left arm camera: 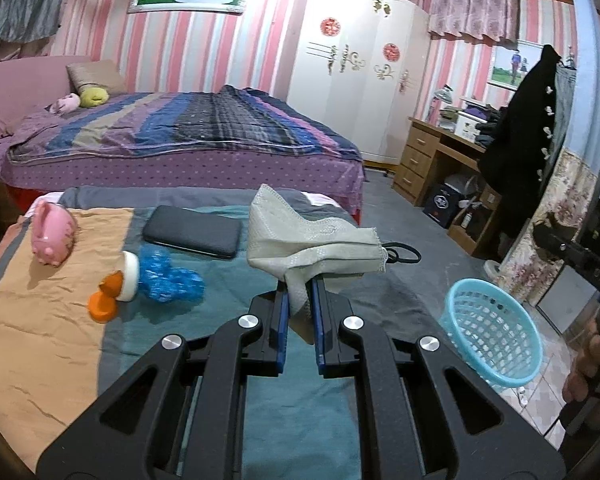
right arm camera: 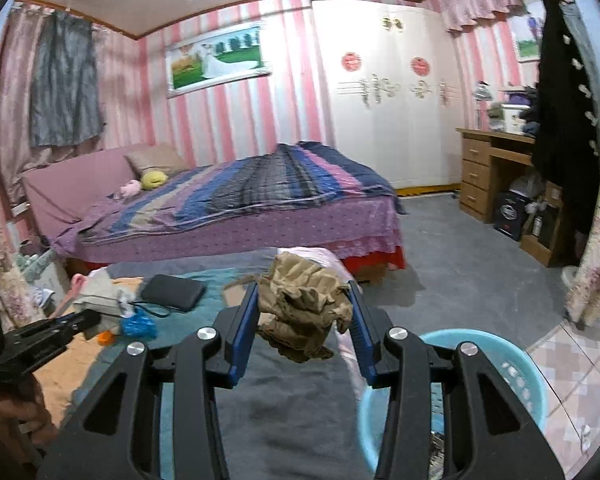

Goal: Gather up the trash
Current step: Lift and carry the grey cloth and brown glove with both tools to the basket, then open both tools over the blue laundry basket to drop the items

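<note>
Here a grey face mask point(left arm camera: 300, 240) sits pinched between the left gripper point(left arm camera: 299, 300) fingers.

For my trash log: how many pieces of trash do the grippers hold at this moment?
2. The left gripper is shut on a grey face mask. The right gripper is shut on a crumpled brown paper near the blue basket.

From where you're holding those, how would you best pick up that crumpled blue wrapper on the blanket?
Take the crumpled blue wrapper at its raised middle, coming straight down from above. It lies low on the teal blanket, and a white-and-orange toy touches its left side, so a side approach is blocked there.
</note>
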